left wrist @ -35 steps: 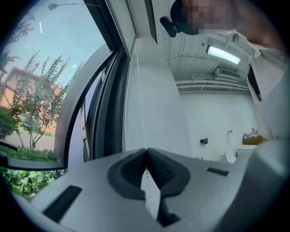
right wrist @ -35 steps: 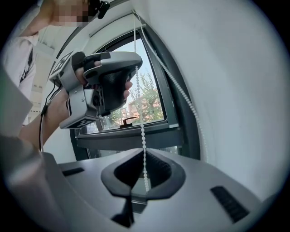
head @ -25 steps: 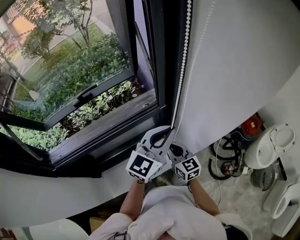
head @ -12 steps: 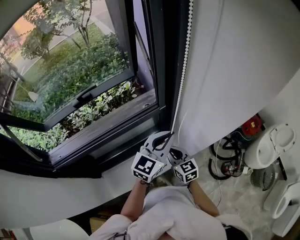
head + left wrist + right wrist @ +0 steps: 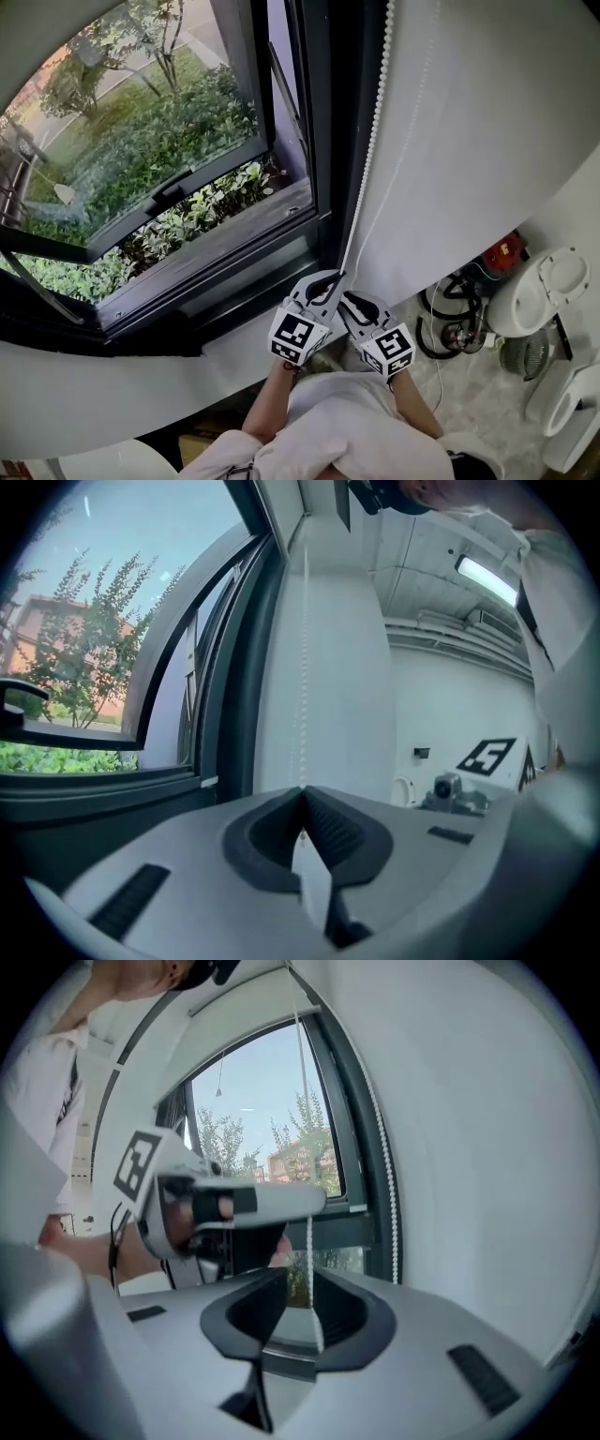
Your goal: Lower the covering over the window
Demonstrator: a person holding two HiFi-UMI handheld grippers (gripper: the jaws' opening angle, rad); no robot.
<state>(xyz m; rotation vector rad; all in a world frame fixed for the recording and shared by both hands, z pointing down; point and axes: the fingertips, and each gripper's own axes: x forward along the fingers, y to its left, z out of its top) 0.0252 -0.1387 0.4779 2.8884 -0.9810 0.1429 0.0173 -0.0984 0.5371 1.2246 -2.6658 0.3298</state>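
I'm mid-pull on the bead chain (image 5: 371, 159) that brings the blind down; the window (image 5: 159, 141) at 10 o'clock is uncovered. My left gripper (image 5: 302, 797) is clamped on the chain, which runs up toward 12 o'clock. My right gripper (image 5: 298, 1283), at 4 o'clock of the left, has just been opening, and the chain hangs loose between its jaws. Next, I'd say, it must regrip higher.
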